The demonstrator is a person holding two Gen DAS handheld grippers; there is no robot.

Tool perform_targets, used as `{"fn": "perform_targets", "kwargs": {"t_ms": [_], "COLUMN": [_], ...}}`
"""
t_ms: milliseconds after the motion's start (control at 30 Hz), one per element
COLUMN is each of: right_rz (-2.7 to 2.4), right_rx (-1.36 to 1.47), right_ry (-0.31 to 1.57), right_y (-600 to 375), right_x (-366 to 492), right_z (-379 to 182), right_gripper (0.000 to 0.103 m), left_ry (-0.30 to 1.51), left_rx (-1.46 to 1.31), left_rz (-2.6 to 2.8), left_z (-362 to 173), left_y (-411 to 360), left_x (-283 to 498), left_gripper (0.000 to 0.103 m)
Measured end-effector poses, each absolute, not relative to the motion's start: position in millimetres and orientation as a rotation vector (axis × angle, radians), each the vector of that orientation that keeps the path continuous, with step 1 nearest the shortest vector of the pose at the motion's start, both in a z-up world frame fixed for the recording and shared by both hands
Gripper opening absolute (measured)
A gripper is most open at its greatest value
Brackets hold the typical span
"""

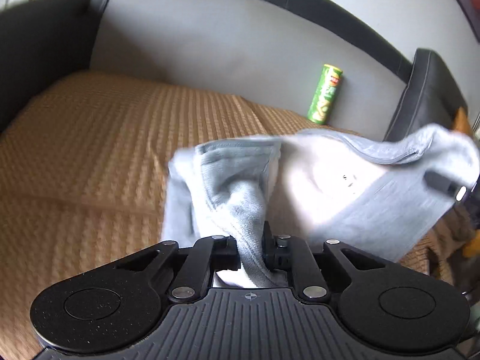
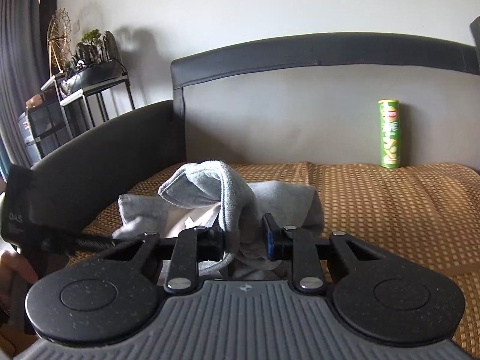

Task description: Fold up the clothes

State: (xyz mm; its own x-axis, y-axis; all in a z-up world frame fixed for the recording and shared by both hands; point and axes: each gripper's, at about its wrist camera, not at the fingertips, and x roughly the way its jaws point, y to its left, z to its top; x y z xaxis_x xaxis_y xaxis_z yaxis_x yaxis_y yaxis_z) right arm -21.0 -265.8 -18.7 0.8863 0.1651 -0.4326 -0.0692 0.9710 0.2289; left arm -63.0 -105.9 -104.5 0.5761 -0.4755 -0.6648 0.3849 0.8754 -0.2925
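A light grey garment [image 1: 375, 210] hangs bunched above the tan woven mat [image 1: 90, 150] on the sofa seat, its pale inner side showing. My left gripper [image 1: 250, 249] is shut on a twisted fold of it. In the right wrist view the same garment [image 2: 210, 186] lies heaped in front, and a thick fold runs between the pads of my right gripper [image 2: 244, 240], which is shut on it. The right gripper's dark finger [image 1: 444, 186] shows at the garment's far right edge. The left gripper's black body [image 2: 18, 210] sits at the left edge, a hand [image 2: 15, 270] below it.
A green chips can [image 2: 389, 133] stands upright on the mat [image 2: 390, 210] against the grey backrest. Dark armrests [image 2: 105, 156] bound the seat on both sides. A metal shelf [image 2: 75, 96] with plants stands beyond the left armrest.
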Motion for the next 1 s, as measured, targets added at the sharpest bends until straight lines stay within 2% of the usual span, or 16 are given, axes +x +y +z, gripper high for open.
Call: {"fn": "perform_targets", "kwargs": {"t_ms": [233, 267, 333, 433, 567, 700, 767, 933, 967, 1000], "right_rz": [0.155, 0.155, 0.181, 0.234, 0.308, 0.284, 0.246, 0.221, 0.218, 0.214], "right_rx": [0.282, 0.283, 0.27, 0.244, 0.264, 0.376, 0.441, 0.415, 0.42, 0.429], "right_ry": [0.405, 0.386, 0.358, 0.356, 0.455, 0.679, 0.767, 0.8, 0.8, 0.802], "right_y": [-289.5, -290.2, -287.4, -280.7, -271.6, -265.6, -265.6, -254.2, -253.5, -253.2], "right_x": [60.8, 66.3, 57.3, 27.0, -36.4, -80.6, -87.7, -88.1, -87.4, -86.7], "right_z": [68.4, 79.2, 89.9, 88.0, 32.7, -64.6, -109.7, -146.1, -148.0, -149.7], "right_gripper": [0.02, 0.014, 0.014, 0.014, 0.014, 0.014, 0.014, 0.012, 0.012, 0.012], "left_ry": [0.612, 0.596, 0.564, 0.594, 0.684, 0.794, 0.764, 0.688, 0.665, 0.64], "left_rx": [-0.128, -0.129, -0.111, -0.094, -0.017, 0.072, 0.108, 0.211, 0.246, 0.282], "left_rz": [-0.464, -0.472, -0.501, -0.564, -0.571, -0.54, -0.526, -0.503, -0.503, -0.504], "left_z": [11.2, 18.9, 24.3, -0.1, -64.5, -140.2, -156.1, -162.9, -162.8, -162.4], "left_y": [-101.0, -99.6, -95.0, -77.5, -59.3, -67.7, -73.6, -88.1, -90.0, -91.9], "left_x": [3.1, 0.5, -15.7, -59.1, -124.2, -158.2, -165.2, -179.6, -184.2, -189.3], "left_gripper": [0.004, 0.004, 0.004, 0.004, 0.004, 0.005, 0.005, 0.006, 0.008, 0.015]}}
